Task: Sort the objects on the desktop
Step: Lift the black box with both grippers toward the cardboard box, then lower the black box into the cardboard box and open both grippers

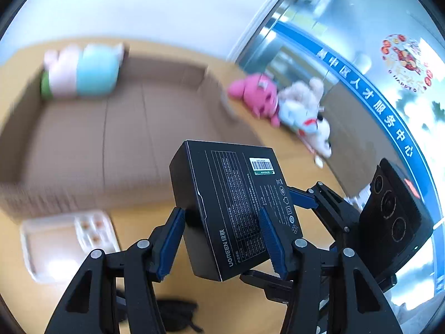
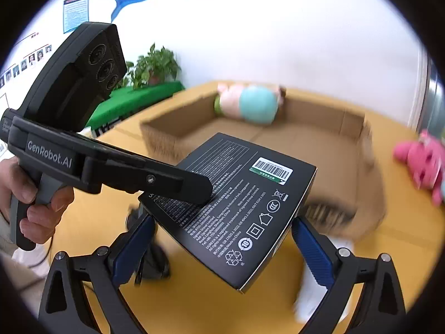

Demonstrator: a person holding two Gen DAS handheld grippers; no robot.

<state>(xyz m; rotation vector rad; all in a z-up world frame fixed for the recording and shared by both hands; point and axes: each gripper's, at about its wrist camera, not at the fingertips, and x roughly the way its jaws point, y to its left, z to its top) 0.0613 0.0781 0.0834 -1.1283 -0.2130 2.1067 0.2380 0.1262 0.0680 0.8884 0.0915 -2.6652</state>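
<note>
Yellow tabletop point(image 1: 244, 300), black box point(image 1: 230, 208) (aloft)

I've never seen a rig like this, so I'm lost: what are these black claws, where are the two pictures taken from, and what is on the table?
There is no robot. A person's hand holds a pistol-grip tool with two blue-padded fingers, one tool per hand, each with a wide-angle camera looking along its fingers. One picture comes from the left gripper, the other from the right gripper. Both grip the same black box, held above the yellow table. The left gripper's pads clamp its sides, and the right gripper's pads seem to press its edges too. On the table are an open carton with a pastel plush inside, a pink plush and a plastic tray.
</note>
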